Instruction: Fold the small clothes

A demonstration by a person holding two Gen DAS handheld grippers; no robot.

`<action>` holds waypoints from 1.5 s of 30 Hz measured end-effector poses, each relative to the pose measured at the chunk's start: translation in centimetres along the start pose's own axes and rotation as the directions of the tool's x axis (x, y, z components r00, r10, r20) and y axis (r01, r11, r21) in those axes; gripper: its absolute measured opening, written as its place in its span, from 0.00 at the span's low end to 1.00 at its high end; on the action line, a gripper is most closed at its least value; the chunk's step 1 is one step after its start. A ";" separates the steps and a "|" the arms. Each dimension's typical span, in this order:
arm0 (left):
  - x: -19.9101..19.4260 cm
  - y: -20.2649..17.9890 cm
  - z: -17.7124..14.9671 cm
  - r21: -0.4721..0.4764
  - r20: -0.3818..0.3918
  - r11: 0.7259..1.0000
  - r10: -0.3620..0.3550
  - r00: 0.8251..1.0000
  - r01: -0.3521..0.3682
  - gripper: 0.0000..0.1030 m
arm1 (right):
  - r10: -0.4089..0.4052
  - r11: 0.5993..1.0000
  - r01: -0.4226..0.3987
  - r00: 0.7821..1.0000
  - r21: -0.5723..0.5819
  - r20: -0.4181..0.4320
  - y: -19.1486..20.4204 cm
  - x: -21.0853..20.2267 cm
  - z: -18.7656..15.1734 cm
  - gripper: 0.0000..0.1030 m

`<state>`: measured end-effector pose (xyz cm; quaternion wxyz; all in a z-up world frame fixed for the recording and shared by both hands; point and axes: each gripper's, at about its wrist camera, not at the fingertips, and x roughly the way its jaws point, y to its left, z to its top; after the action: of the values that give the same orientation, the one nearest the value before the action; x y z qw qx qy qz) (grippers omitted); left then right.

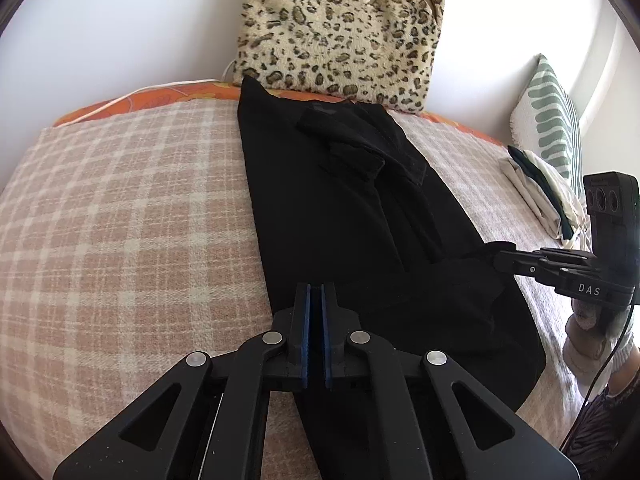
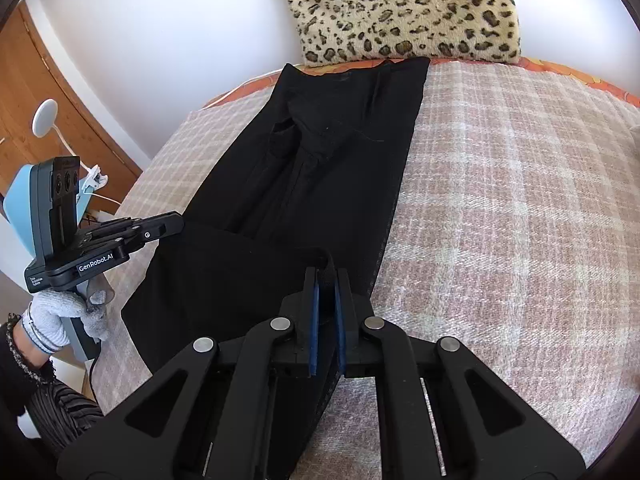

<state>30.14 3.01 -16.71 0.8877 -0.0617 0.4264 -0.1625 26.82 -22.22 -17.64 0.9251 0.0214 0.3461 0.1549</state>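
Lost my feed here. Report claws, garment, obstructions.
Both claws, left claw and right claw, shut on near hem of black garment. Garment lies lengthwise on plaid blanket, sides folded in. Leopard cushion touches far end.

Layout: garment on bed.
Garment [image 1: 340, 208] lies on blanket [image 1: 120, 220]; cushion [image 1: 340, 28] stands behind it against wall; folded clothes [image 1: 548, 196] and pillow [image 1: 552, 124] at right.

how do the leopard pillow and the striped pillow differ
The leopard pillow is furry, tan with dark spots; the striped pillow is white with green leaf-like stripes and looks smoother. The leopard pillow stands against the wall right behind the far end of the black garment; the striped pillow sits off at the bed's side, next to a small pile of folded clothes. Both stand propped upright at the edge of the plaid blanket.
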 end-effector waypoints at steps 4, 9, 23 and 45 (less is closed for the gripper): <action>-0.1 1.3 0.7 -0.045 0.016 0.997 0.058 0.998 -0.057 0.03 | -0.032 0.999 0.032 0.999 0.035 -0.015 -0.8 0.8 0.7 0.08; -1.2 2.2 0.6 -0.075 0.012 0.993 0.089 0.996 -0.088 0.09 | -0.040 0.993 0.041 0.999 0.115 -0.013 -2.1 0.3 1.3 0.19; -2.1 -3.4 -1.5 0.136 -0.032 0.987 -0.081 0.996 0.085 0.10 | 0.048 0.996 -0.051 0.998 -0.076 -0.040 3.1 -1.6 -0.6 0.19; -1.8 3.8 8.2 -0.018 0.051 0.997 0.074 0.996 -0.073 0.47 | -0.077 0.997 0.076 0.995 0.029 0.059 -1.3 -2.8 8.1 0.40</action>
<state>36.37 6.96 -11.20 0.9032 -0.0572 0.4066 -0.1249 30.37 -23.75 -9.93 0.9400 0.0250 0.3206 0.1141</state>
